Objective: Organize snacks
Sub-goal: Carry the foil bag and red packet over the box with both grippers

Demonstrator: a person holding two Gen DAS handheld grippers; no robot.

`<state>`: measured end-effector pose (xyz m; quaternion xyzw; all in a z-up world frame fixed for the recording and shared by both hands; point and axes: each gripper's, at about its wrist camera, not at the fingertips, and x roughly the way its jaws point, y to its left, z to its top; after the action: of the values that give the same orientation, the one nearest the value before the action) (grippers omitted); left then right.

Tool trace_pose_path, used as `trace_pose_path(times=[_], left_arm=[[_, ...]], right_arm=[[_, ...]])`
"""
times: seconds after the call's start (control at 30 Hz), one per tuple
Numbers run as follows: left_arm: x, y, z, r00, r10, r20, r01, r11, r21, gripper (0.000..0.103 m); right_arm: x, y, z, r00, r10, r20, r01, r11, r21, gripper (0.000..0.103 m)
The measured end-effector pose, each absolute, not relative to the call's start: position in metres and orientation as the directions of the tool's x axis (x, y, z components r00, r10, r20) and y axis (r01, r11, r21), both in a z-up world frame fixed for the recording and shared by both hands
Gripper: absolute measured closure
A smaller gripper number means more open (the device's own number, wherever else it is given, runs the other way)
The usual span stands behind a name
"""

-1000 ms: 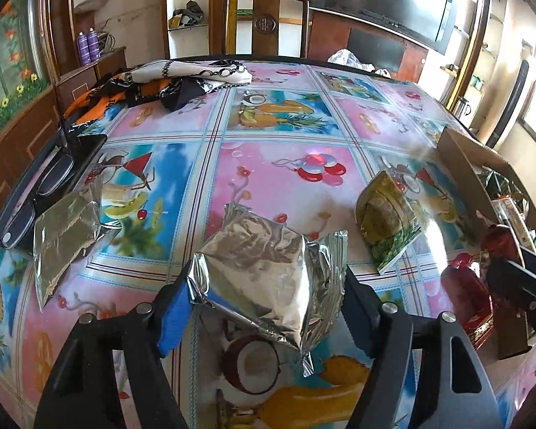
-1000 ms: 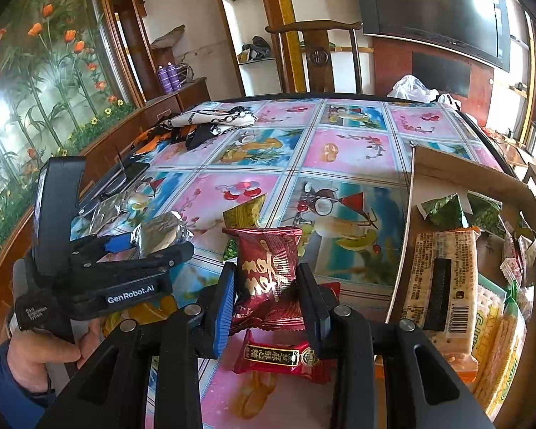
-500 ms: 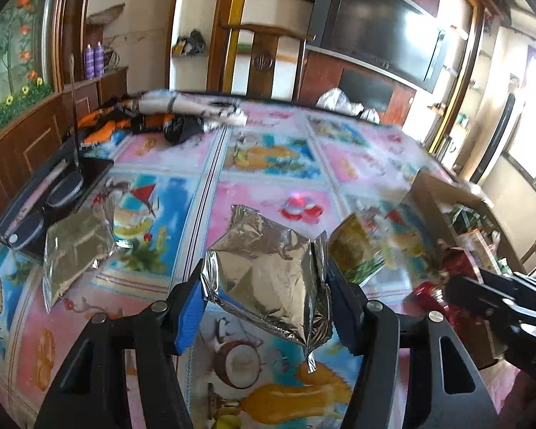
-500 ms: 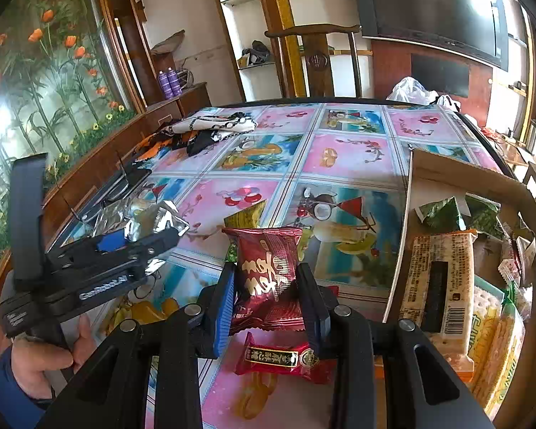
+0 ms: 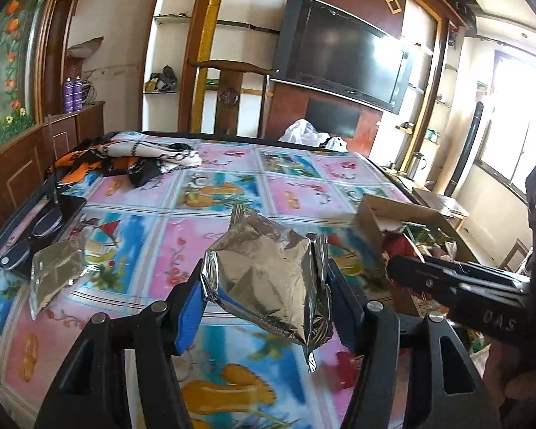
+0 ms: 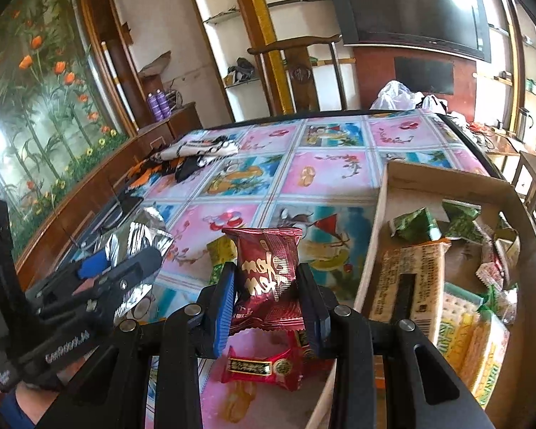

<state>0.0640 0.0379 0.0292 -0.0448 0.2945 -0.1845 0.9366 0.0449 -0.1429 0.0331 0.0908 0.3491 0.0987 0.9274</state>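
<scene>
Both grippers hold snacks above the table [image 5: 232,193].

The left gripper [image 5: 264,296] jaws have just closed tighter, pinching the silver bag [image 5: 268,279], now lifted higher. The right gripper [image 6: 268,296] jaws squeeze the red packet [image 6: 268,271] beside the box [image 6: 382,214].

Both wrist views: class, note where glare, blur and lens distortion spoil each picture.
Left wrist view: the window at the right is blown out white, the silver packet throws bright reflections, and the tablecloth near the bottom edge is smeared. Right wrist view: glare whitens the flower mural at the left, the cardboard box bends with the fisheye, and the corners go black.
</scene>
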Motion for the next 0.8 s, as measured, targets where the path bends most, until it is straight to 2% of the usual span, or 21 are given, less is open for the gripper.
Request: trace_pose_path(times=[0.47,0.8], left_arm=[[0.035,-0.051,0.046,0.704,-0.505,-0.500,0.488,0.855,-0.176,0.042],[0.001,-0.130,0.033,0.600,-0.600,-0.529,0.637,0.759,-0.138,0.042]], right_arm=[[0.037,-0.235,0.049,0.795,0.233,-0.560,0.027,0.909,0.416,0.067],[0.019,-0.301,0.050,0.816,0.145,-0.559,0.162,0.872,0.462,0.067]])
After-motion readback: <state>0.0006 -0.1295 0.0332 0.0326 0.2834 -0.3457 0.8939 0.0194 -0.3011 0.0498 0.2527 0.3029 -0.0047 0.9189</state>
